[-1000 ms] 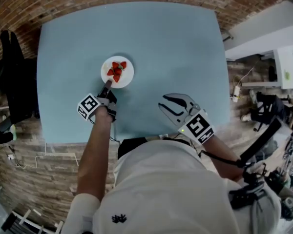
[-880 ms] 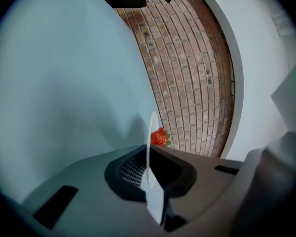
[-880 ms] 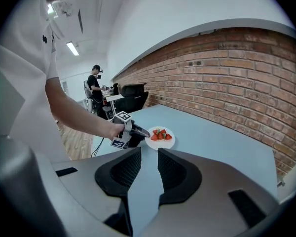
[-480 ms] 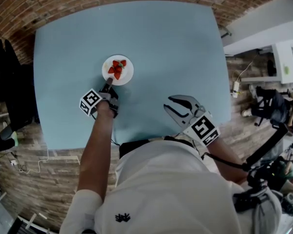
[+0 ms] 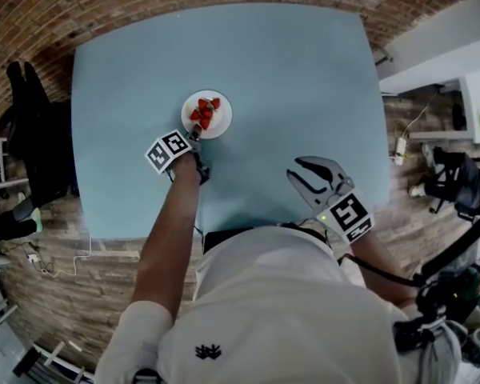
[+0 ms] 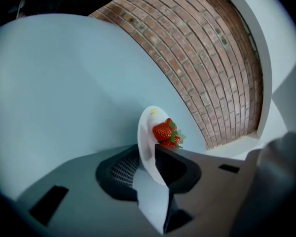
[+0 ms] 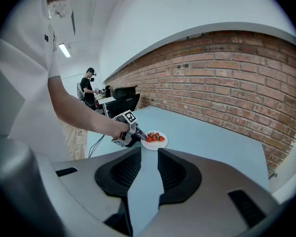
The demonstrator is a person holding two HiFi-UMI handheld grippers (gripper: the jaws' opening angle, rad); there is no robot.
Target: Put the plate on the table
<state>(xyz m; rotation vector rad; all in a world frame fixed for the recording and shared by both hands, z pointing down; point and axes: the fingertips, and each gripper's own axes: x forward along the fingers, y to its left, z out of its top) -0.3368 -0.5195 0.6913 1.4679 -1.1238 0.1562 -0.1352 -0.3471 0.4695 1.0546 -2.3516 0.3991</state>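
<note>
Our left gripper (image 5: 196,133) is opening its fingers, with the near rim of the round white plate (image 5: 222,125) of red strawberries (image 5: 206,112) between them. The plate lies on the pale blue desk (image 5: 304,70). Our right gripper (image 5: 298,169) hovers near the desk's front edge, fingers slightly apart and empty.

Bright even light; soft shadows; fisheye-warped edges.

Strawberries (image 5: 206,114) on plate (image 5: 222,123); plate on table (image 5: 296,78), left of centre.
</note>
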